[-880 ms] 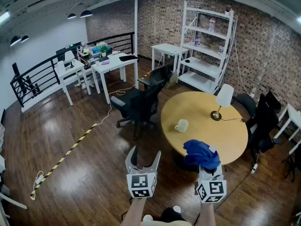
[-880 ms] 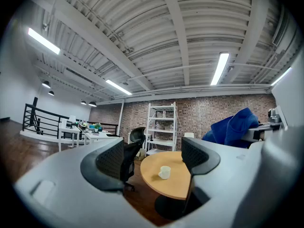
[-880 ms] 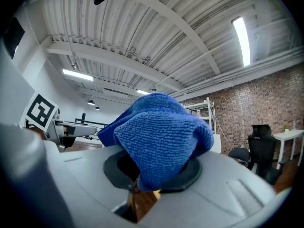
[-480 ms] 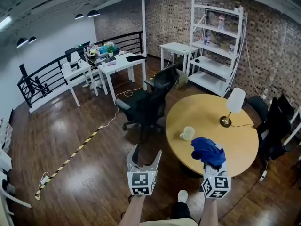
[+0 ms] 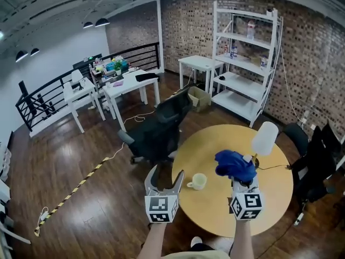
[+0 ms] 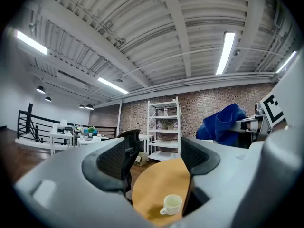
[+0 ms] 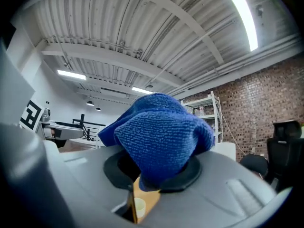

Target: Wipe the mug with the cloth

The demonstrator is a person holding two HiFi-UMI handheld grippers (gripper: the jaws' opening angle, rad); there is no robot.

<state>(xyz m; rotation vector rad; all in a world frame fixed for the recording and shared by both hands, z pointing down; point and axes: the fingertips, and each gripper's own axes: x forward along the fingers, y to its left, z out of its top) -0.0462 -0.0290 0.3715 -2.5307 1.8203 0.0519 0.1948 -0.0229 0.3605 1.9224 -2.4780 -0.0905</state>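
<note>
Brick-walled loft with a wood floor; I stand at the near rim of the first item.

1. Table (image 5: 207, 150): round, yellow top, carrying all the job needs.
2. Chair (image 5: 156, 134): black, at the far-left rim, clear of my reach.
3. Lamp (image 5: 264, 139): white shade, well apart from the mug.
4. Left gripper (image 5: 166, 174): jaws wide apart with nothing between them. I keep it free, I judge, to steady the mug.
5. Right gripper (image 7: 154, 172): clamped on the cloth and raised over the table.
6. Cloth (image 7: 159, 132): blue, bunched above the jaws, so a soft wad leads for wiping.
7. Mug (image 5: 198, 181): pale, upright on the table between both grippers, untouched, handle to my left. It looks empty, though it is too small to be sure.
</note>
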